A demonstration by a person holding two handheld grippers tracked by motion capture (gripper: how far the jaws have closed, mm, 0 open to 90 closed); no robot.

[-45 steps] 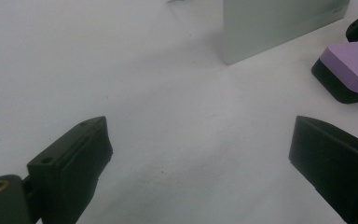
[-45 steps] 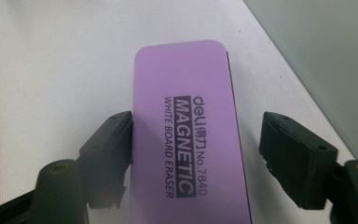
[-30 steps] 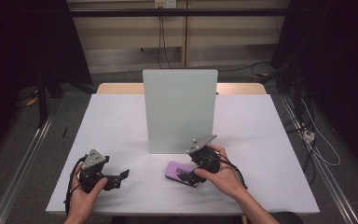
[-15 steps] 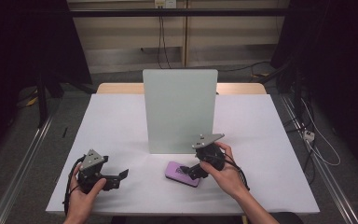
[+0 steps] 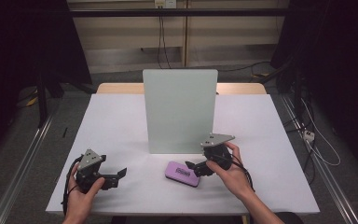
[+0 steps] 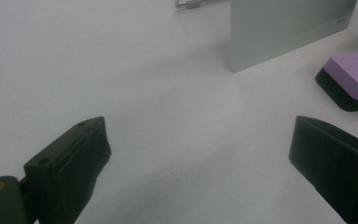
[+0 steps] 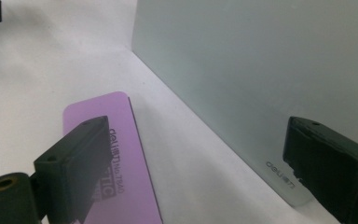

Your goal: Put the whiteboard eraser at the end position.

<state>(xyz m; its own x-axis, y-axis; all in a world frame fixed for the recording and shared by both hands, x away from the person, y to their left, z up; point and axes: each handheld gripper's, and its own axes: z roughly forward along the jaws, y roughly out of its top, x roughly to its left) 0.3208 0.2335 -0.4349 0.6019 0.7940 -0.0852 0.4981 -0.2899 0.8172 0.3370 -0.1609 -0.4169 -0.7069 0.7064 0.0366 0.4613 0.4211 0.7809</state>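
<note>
I'm holding L gripper (image 5: 117, 176) low at near-left of table (image 5: 121, 116), jaws wide apart, gripping nothing. R gripper (image 5: 193, 166) is hovering w/ jaws wide apart, empty, by the purple eraser (image 5: 182, 173) lying flat just in front of upright board (image 5: 179, 109). Prob. pre-grasp step; next I'd be straddling eraser & closing.
</note>
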